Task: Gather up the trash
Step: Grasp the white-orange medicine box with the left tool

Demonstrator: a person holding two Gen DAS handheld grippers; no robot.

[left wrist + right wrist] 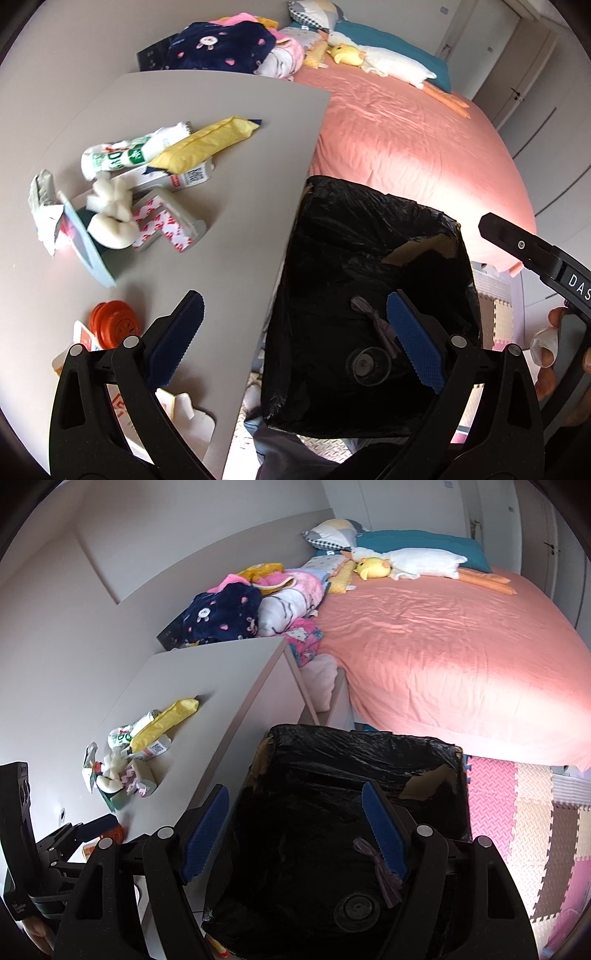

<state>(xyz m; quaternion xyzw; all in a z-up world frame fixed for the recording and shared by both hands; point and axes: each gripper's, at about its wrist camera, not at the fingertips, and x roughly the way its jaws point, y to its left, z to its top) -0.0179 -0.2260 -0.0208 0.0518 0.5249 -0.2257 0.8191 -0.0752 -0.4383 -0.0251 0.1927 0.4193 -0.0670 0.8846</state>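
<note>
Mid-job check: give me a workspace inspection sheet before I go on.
Surface: grey table, trash heaped at its far-left side.
Job's things: yellow wrapper, green-white packet, white foam scraps, orange cap; black-lined bin beside the table holds a purple strip and round lid.
Clutter: clothes pile.
Grippers: left gripper and right gripper open, empty.
Cables: nothing seen.
Surroundings: pink bed, foam floor mats.

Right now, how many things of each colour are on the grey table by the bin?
Yellow: 1, the long yellow padded packet
Orange: 1, the round orange plastic cap
White and green: 1, the crumpled white-and-green wrapper
White and fluffy: 1, the white cotton wad
White with red print: 1, the red-printed tape strip
Total: 5 counted; other scraps are unclear.
</note>
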